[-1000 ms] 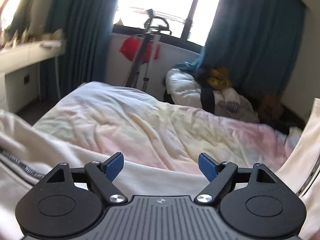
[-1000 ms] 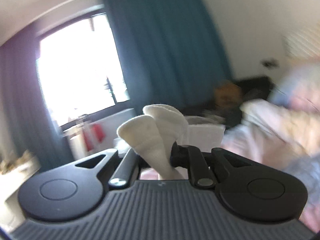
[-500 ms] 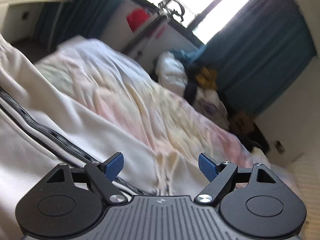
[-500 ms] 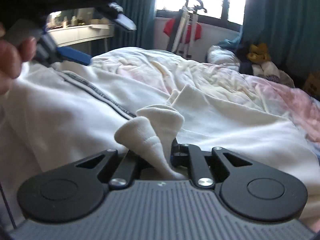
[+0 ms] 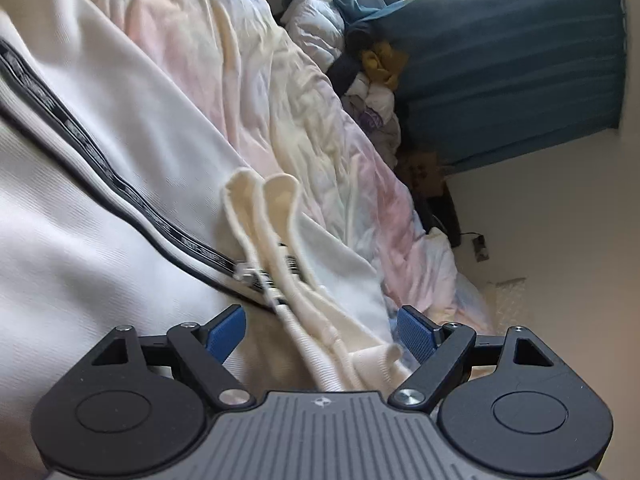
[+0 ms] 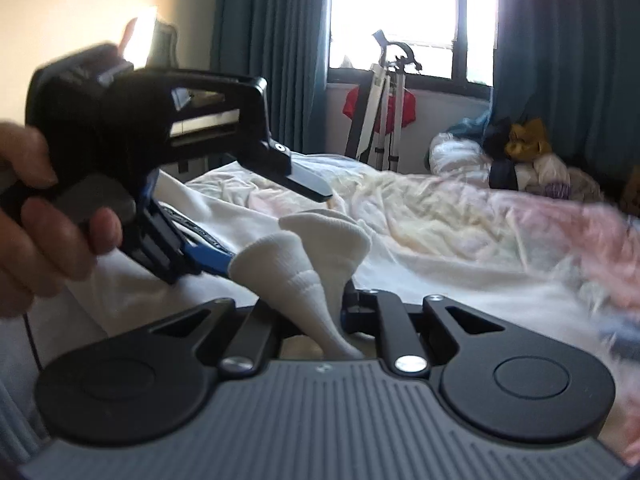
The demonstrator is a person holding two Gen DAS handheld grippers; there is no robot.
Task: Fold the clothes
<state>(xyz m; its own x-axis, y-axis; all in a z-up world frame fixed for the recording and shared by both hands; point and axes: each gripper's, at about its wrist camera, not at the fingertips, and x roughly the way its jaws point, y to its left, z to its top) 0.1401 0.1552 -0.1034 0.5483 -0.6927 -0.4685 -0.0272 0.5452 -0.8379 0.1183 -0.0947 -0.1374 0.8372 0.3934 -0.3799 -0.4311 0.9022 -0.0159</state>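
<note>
Cream ribbed cuff (image 6: pixel 316 264) sits clamped in right fingers (image 6: pixel 332 312); left fingers (image 5: pixel 320 330) gape around it.

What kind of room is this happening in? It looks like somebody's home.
Most likely a bedroom in a home. There is a bed with a rumpled pastel duvet, teal curtains beside a bright window, and a heap of clothes piled at the far side.
</note>
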